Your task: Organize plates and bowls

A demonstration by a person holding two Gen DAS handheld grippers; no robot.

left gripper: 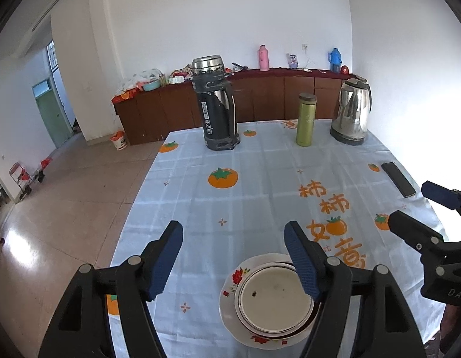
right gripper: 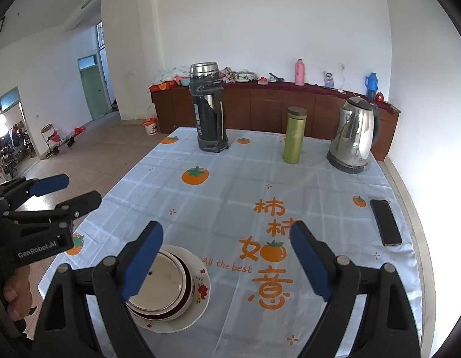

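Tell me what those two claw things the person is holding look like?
Both are alike: the left gripper and right gripper have black plastic linkage arms with round silver pivot pins, ending in two fingers faced with ribbed blue pads. White lettering on the left one's body reads GenRobot.AI. No cables or sleeves show.

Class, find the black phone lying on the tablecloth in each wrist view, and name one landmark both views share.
Left wrist view: the black phone lies at the right edge of the picture, near the table's right side.
Right wrist view: the phone lies right of centre, past the right fingertip.
Shared landmark: the steel kettle, beyond the phone.
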